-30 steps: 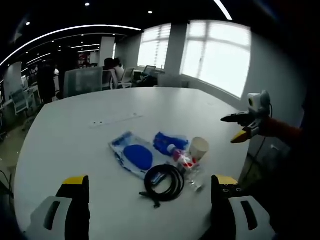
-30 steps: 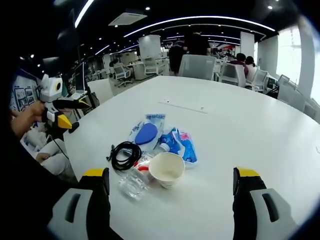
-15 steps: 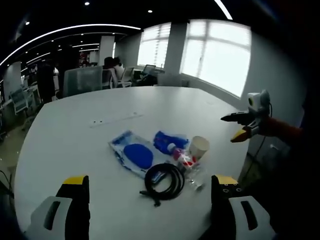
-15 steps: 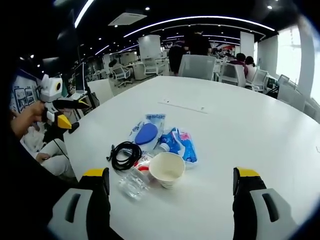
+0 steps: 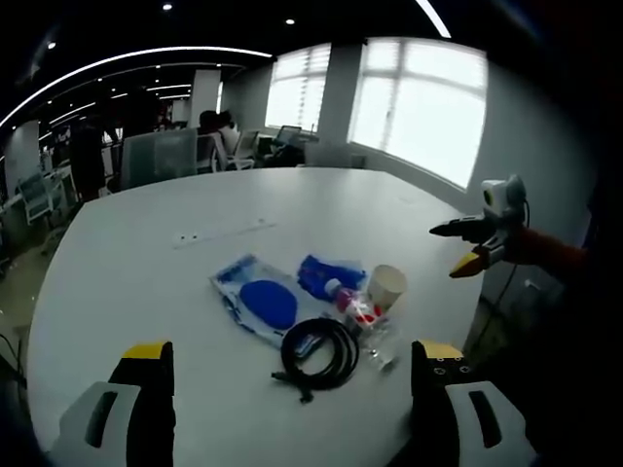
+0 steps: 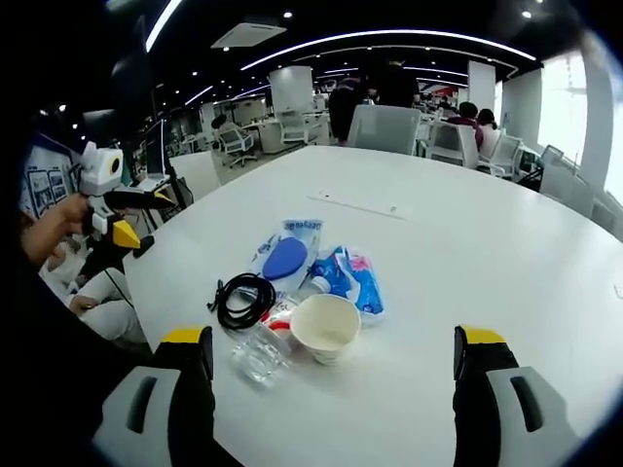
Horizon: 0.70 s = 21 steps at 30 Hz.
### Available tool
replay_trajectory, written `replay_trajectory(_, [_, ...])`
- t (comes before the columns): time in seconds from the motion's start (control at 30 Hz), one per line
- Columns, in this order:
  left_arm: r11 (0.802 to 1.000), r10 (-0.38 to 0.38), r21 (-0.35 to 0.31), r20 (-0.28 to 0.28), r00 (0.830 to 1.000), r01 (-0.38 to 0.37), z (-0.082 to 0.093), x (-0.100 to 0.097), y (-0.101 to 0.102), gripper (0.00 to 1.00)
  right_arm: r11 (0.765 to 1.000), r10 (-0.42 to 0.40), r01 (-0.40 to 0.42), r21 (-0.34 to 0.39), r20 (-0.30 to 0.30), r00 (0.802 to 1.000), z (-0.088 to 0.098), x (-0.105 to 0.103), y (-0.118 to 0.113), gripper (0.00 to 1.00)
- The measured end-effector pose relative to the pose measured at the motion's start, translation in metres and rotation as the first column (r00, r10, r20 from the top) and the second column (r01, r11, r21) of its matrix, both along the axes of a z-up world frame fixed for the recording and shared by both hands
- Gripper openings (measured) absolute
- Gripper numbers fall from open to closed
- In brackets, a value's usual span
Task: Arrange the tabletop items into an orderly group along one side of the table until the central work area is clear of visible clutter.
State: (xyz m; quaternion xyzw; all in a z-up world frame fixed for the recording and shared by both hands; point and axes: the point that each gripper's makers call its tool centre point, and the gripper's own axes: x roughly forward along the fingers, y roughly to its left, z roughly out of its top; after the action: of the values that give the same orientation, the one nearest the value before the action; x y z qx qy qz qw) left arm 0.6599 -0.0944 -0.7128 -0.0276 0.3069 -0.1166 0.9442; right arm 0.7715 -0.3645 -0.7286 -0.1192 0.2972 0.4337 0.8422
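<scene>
A small heap lies on the white table [image 5: 146, 272]: a coiled black cable [image 5: 319, 352] [image 6: 245, 300], a paper cup on its side [image 5: 386, 287] [image 6: 325, 328], a clear glass [image 6: 259, 358] [image 5: 379, 342], a red-labelled bottle [image 5: 354, 306], a pouch with a blue oval [image 5: 259, 304] [image 6: 285, 255] and a blue packet [image 5: 329, 273] [image 6: 352, 280]. My left gripper [image 5: 292, 404] [image 6: 131, 219] is open, short of the cable. My right gripper [image 6: 331, 394] [image 5: 461, 248] is open too, in front of the cup.
A long flat strip [image 5: 226, 233] [image 6: 356, 206] lies on the table beyond the heap. Office chairs [image 6: 384, 129] and several people stand past the far edge. Bright windows [image 5: 428, 107] line the wall. The table's edge runs close beside both hands.
</scene>
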Motion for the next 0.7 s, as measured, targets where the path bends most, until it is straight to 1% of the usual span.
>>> replay_trajectory(0.4, [1.0, -0.009, -0.004, -0.003, 1.0, 0.009, 0.0, 0.003, -0.002, 1.0, 1.0, 0.019, -0.019, 0.0, 0.0, 1.0, 0.005, 0.001, 0.006, 0.98])
replay_trajectory(0.5, [1.0, -0.012, -0.004, -0.002, 1.0, 0.012, 0.0, 0.003, -0.002, 1.0, 0.999, 0.038, -0.038, -0.002, -0.03, 0.999, 0.001, -0.002, 0.011, 0.98])
replay_trajectory(0.57, [1.0, -0.015, -0.006, -0.002, 1.0, 0.015, 0.0, 0.004, -0.003, 1.0, 0.998, 0.052, -0.052, -0.019, -0.044, 0.998, -0.003, -0.005, 0.012, 0.97])
replay_trajectory(0.7, [1.0, -0.019, -0.004, -0.003, 1.0, 0.019, -0.001, 0.005, -0.004, 1.0, 0.997, 0.066, -0.069, -0.041, -0.055, 0.996, -0.008, -0.008, 0.013, 0.95])
